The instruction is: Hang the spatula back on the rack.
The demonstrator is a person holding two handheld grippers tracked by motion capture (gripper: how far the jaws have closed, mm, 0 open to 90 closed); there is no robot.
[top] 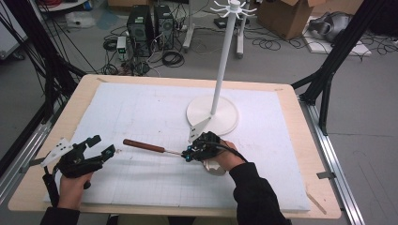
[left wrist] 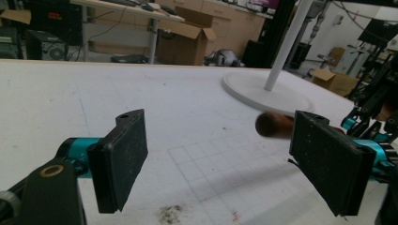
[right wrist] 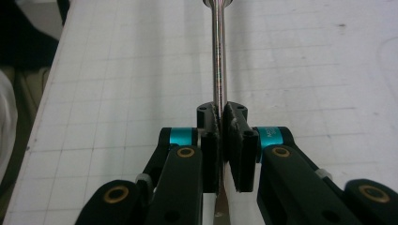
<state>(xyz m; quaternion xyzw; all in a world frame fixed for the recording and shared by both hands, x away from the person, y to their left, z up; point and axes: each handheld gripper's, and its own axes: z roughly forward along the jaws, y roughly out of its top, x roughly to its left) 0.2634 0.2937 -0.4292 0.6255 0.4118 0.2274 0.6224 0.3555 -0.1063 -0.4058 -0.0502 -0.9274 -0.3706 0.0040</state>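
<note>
**Your right claw holds the tool by its metal stem**

The long tool with a brown wooden handle (top: 143, 146) and thin shiny metal stem (right wrist: 218, 56) lies across the white gridded mat (top: 141, 112), handle pointing left. Your right gripper (top: 189, 153) is pinched tight on the stem. Your left gripper (top: 104, 146) is wide open, holding nothing, near the handle. The tool's working end is hidden under your right hand.

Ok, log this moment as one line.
right gripper: shut on utensil shaft | left gripper: open, near wooden handle | stand: upright, untouched
</note>
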